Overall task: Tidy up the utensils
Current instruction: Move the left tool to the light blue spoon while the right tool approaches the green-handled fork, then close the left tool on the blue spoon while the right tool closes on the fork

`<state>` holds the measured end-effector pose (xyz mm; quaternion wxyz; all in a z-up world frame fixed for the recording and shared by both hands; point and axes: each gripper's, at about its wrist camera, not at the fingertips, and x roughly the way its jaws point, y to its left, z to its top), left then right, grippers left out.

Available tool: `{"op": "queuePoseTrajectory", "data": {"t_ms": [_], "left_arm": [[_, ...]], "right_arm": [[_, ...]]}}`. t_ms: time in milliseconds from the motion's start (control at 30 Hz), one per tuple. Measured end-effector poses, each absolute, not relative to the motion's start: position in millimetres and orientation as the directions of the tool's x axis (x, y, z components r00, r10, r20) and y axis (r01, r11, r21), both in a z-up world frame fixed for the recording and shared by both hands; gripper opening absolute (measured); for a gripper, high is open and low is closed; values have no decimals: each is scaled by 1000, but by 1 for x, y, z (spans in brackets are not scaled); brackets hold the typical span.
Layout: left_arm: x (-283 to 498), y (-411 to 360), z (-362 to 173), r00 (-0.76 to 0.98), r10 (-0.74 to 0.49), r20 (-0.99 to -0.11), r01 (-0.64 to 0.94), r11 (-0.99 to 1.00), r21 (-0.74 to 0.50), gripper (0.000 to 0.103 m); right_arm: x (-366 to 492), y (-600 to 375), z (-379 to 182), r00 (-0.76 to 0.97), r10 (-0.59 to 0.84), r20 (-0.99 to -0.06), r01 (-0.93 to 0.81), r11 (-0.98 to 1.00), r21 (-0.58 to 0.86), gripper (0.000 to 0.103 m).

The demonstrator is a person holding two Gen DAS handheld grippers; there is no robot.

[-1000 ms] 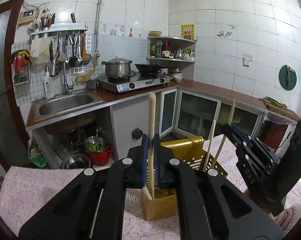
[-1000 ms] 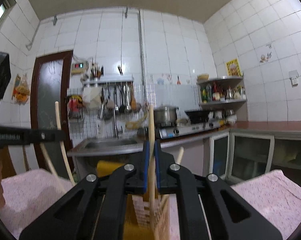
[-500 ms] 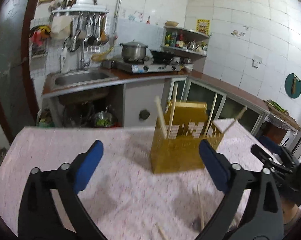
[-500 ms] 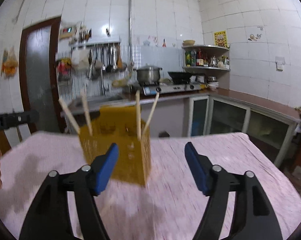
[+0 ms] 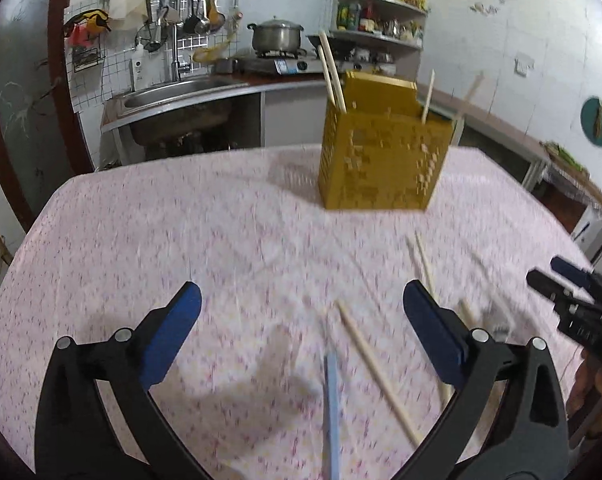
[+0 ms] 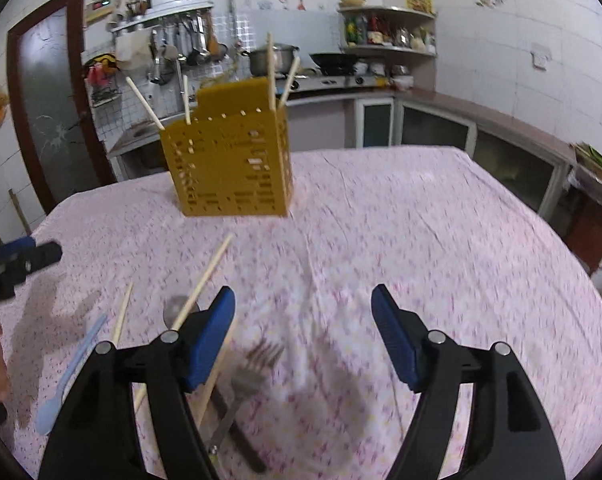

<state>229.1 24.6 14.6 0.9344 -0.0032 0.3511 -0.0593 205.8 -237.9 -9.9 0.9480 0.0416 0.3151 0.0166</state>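
Both chopsticks released into yellow holder (image 5: 381, 160); my left gripper (image 5: 301, 332) and right gripper (image 6: 303, 328) pulled back, jaws spread, holding nothing.

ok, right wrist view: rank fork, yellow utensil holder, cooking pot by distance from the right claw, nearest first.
1. fork: lying on the tablecloth just ahead of the right claw, left of centre, by its left finger.
2. yellow utensil holder: upright mid-table, ahead and to the left, chopsticks standing in it.
3. cooking pot: on the stove at the back wall, beyond the table.
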Motion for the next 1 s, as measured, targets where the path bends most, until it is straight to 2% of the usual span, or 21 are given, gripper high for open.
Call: {"op": "queuePoseTrajectory", "data": {"t_ms": [433,533,600,767,867,1000], "left_arm": [[208,22,-39,668,-120,-735,116,992,-56,97],[207,15,-44,647,-127,-751,141,989,-47,86],[207,11,-46,637,-147,-757,164,985,-53,83],[211,7,-51,605,-165,-779,180,981,-68,68],[215,10,-54,583,-174,-794,170,981,-90,63],[220,13,-54,578,-179,-796,162,981,-103,53]], "right_arm": [[192,-220,-45,751,7,-661,48,997,64,69],[193,-218,-48,732,0,-682,50,997,53,68],[197,-215,-53,708,18,-706,32,998,57,61],[203,-207,-57,688,44,-725,-3,998,59,58],[207,-205,-61,671,76,-737,-16,996,88,54],[214,-207,-65,656,101,-748,-14,992,122,41]]}}
